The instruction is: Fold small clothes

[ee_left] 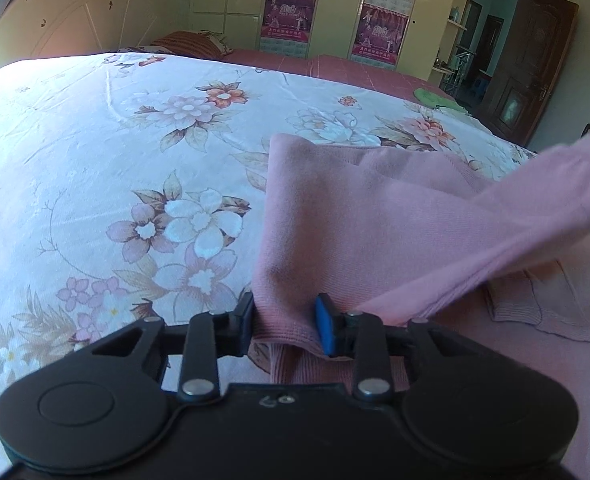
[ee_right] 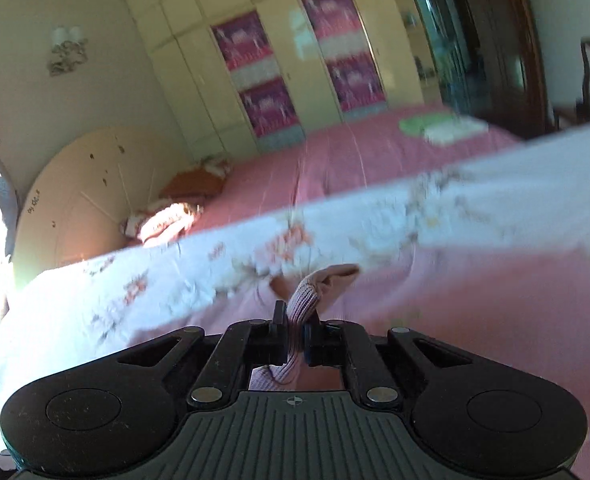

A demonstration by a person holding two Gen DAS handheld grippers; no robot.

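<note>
A pink knit garment (ee_left: 355, 220) lies on the right part of a floral bed sheet (ee_left: 115, 140). My left gripper (ee_left: 285, 320) is shut on a bunched fold at the garment's near edge, with cloth filling the gap between the pads. A pink sleeve (ee_left: 535, 200) stretches up and off to the right, lifted above the body. In the right wrist view my right gripper (ee_right: 295, 328) is shut on the sleeve's ribbed cuff (ee_right: 305, 296), which sticks up between the fingers. The garment's body (ee_right: 495, 300) spreads blurred below and to the right.
The floral sheet (ee_right: 135, 292) covers a wide bed with a red spread (ee_right: 355, 160) beyond it. A headboard (ee_left: 75, 20) and a pillow (ee_left: 191, 42) are at the far left. A green cloth (ee_left: 431, 96) lies at the far edge. Wardrobe doors with posters (ee_left: 291, 12) and a dark door (ee_left: 531, 68) stand behind.
</note>
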